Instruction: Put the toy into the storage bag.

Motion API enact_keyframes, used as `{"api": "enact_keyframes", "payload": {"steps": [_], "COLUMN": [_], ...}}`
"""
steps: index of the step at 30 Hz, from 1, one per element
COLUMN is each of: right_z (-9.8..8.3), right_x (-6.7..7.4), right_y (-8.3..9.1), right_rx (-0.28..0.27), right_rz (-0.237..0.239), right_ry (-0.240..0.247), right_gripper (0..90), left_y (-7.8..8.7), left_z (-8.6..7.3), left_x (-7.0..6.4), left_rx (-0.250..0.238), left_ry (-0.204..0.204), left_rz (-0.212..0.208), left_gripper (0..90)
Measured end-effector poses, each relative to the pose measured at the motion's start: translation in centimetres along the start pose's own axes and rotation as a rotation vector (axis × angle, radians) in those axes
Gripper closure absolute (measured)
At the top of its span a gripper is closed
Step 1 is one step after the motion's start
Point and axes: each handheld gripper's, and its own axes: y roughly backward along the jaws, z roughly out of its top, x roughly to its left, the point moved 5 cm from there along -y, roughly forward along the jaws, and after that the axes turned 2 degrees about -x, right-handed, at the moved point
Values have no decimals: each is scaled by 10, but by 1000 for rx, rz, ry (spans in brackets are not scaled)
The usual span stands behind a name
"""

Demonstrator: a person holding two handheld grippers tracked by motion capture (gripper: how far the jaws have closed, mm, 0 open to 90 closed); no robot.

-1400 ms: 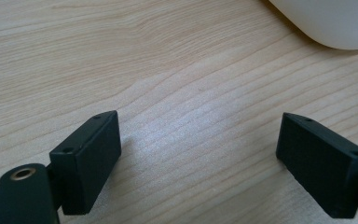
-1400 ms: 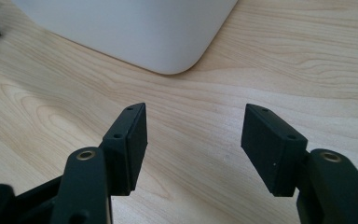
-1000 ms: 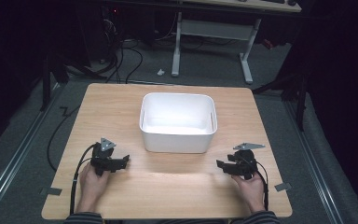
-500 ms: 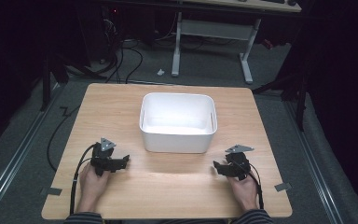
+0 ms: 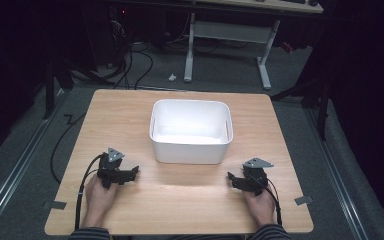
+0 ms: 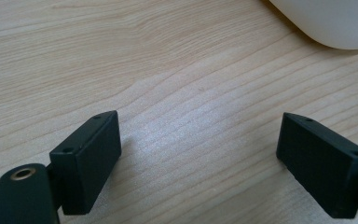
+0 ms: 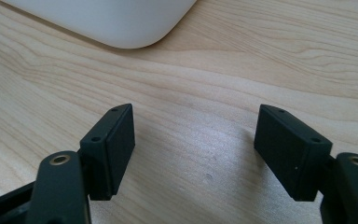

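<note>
On the wooden table (image 5: 130, 115), your white tub (image 5: 190, 131) sat at the middle, a little toward the far edge, with nothing visible inside it. You held the left gripper (image 5: 132, 173) near the front-left corner, its jaws spread wide over bare wood, and it had not shifted from a second before. Your right gripper (image 5: 233, 178) had moved: a second earlier it sat closer to the right edge, and you had drawn it inward and slightly toward the front edge. Its jaws also stood wide apart with only wood grain between them. Both grippers pointed inward, each with a lower corner of the tub just ahead.
</note>
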Motion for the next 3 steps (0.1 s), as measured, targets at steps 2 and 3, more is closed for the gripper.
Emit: {"api": "enact_keyframes", "payload": {"steps": [2,3], "right_z": [0,0], "right_x": [0,0], "right_y": [0,0], "right_rx": [0,0], "right_rz": [0,0], "right_ry": [0,0], "right_gripper": [291,291], "left_y": [0,0], "left_z": [0,0], "left_x": [0,0], "left_rx": [0,0], "left_ry": [0,0], "left_rz": [0,0], "left_gripper": [139,140]}}
